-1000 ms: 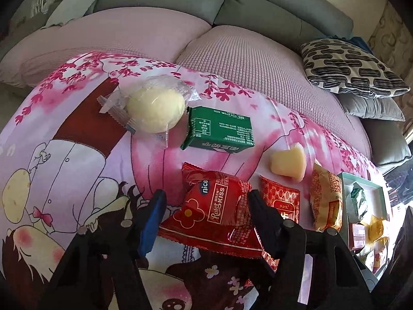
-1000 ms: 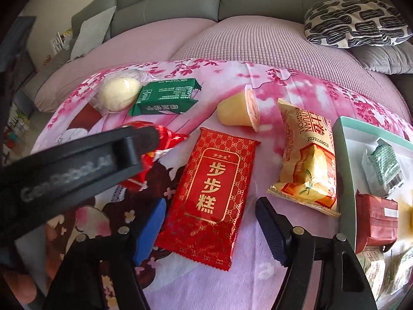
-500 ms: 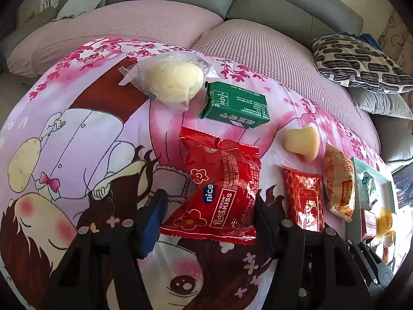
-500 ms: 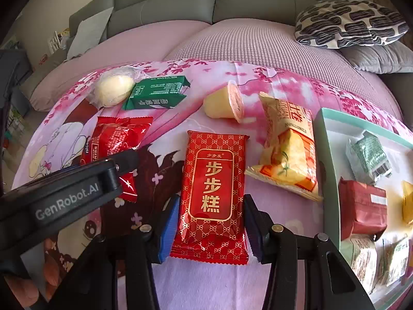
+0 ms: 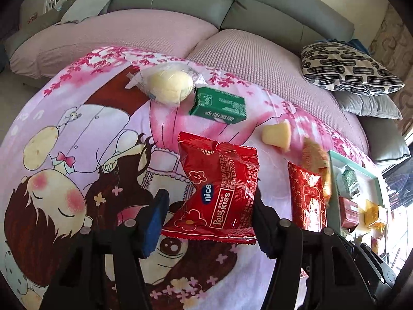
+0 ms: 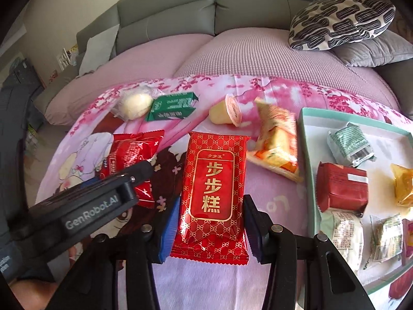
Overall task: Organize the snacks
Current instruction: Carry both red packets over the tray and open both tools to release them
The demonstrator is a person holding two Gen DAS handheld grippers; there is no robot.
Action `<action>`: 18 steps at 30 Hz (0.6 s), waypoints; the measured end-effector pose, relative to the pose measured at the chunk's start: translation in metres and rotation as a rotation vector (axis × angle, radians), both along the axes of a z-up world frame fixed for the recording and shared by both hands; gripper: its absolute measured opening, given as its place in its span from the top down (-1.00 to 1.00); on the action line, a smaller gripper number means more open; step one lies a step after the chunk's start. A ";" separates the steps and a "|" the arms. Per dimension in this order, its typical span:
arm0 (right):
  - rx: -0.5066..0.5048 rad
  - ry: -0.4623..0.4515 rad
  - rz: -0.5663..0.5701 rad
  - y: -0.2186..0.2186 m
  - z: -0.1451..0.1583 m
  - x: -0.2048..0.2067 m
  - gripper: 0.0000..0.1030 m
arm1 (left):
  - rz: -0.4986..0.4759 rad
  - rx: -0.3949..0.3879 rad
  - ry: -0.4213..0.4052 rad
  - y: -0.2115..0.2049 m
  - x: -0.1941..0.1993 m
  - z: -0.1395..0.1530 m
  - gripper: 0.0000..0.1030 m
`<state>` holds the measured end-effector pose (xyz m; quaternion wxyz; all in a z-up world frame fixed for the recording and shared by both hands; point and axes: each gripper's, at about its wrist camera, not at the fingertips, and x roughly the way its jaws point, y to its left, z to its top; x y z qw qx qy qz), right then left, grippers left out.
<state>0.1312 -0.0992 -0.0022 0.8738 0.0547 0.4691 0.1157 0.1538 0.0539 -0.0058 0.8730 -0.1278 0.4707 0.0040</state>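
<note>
My left gripper (image 5: 209, 206) holds a red "Kiss" snack packet (image 5: 216, 188) by its lower sides, raised off the cartoon-print pink cloth (image 5: 77, 134); its jaws are still closing on the packet. In the right wrist view, my right gripper (image 6: 211, 206) is shut on a long red packet with gold lettering (image 6: 213, 188), both pads against its edges. That same packet (image 5: 308, 201) shows at the right of the left wrist view. The Kiss packet (image 6: 129, 152) also appears left of the right gripper.
On the cloth lie a wrapped pale bun (image 5: 167, 85), a green packet (image 5: 218, 106), a jelly cup (image 6: 224, 111) and an orange-yellow packet (image 6: 277, 139). A teal-rimmed tray (image 6: 307, 155) with several snacks sits at the right. A sofa with cushions stands behind.
The right gripper closed onto the gold-lettered packet. Both grippers drew back and up with their packets; the cloth and the other snacks now look farther away.
</note>
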 end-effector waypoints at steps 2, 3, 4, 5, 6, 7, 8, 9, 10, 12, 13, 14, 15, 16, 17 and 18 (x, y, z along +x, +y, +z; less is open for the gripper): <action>0.015 -0.016 -0.003 -0.004 0.008 -0.004 0.03 | -0.001 0.007 -0.021 -0.003 -0.003 0.009 -0.22; 0.023 -0.023 -0.005 -0.007 0.012 -0.006 0.03 | -0.002 0.010 -0.031 -0.004 -0.004 0.013 -0.22; 0.029 -0.031 -0.006 -0.009 0.015 -0.008 0.03 | -0.003 0.013 -0.042 -0.006 -0.006 0.017 -0.22; 0.035 -0.039 -0.008 -0.011 0.018 -0.010 0.03 | -0.003 0.016 -0.052 -0.008 -0.007 0.021 -0.22; 0.040 -0.045 -0.009 -0.013 0.021 -0.012 0.03 | -0.004 0.020 -0.062 -0.009 -0.008 0.025 -0.22; 0.046 -0.052 -0.011 -0.016 0.024 -0.014 0.03 | -0.005 0.023 -0.071 -0.011 -0.009 0.029 -0.22; 0.052 -0.057 -0.015 -0.019 0.026 -0.015 0.03 | -0.008 0.027 -0.081 -0.014 -0.011 0.033 -0.22; 0.058 -0.063 -0.021 -0.023 0.028 -0.016 0.03 | -0.014 0.030 -0.089 -0.017 -0.012 0.036 -0.22; 0.065 -0.067 -0.028 -0.027 0.030 -0.017 0.03 | -0.020 0.033 -0.097 -0.021 -0.012 0.038 -0.22; 0.077 -0.077 -0.043 -0.037 0.034 -0.018 0.03 | -0.033 0.040 -0.112 -0.029 -0.014 0.043 -0.22; 0.080 -0.081 -0.051 -0.042 0.036 -0.019 0.03 | -0.041 0.043 -0.119 -0.034 -0.014 0.045 -0.22; 0.082 -0.085 -0.061 -0.047 0.037 -0.019 0.03 | -0.048 0.044 -0.125 -0.040 -0.014 0.047 -0.22; 0.083 -0.089 -0.072 -0.053 0.038 -0.019 0.03 | -0.058 0.046 -0.130 -0.046 -0.014 0.049 -0.22; 0.086 -0.091 -0.084 -0.059 0.038 -0.019 0.03 | -0.069 0.047 -0.134 -0.052 -0.014 0.050 -0.22; 0.089 -0.092 -0.097 -0.066 0.039 -0.019 0.03 | -0.081 0.047 -0.138 -0.058 -0.014 0.051 -0.22; 0.091 -0.092 -0.110 -0.073 0.038 -0.019 0.03 | -0.094 0.049 -0.141 -0.065 -0.014 0.052 -0.22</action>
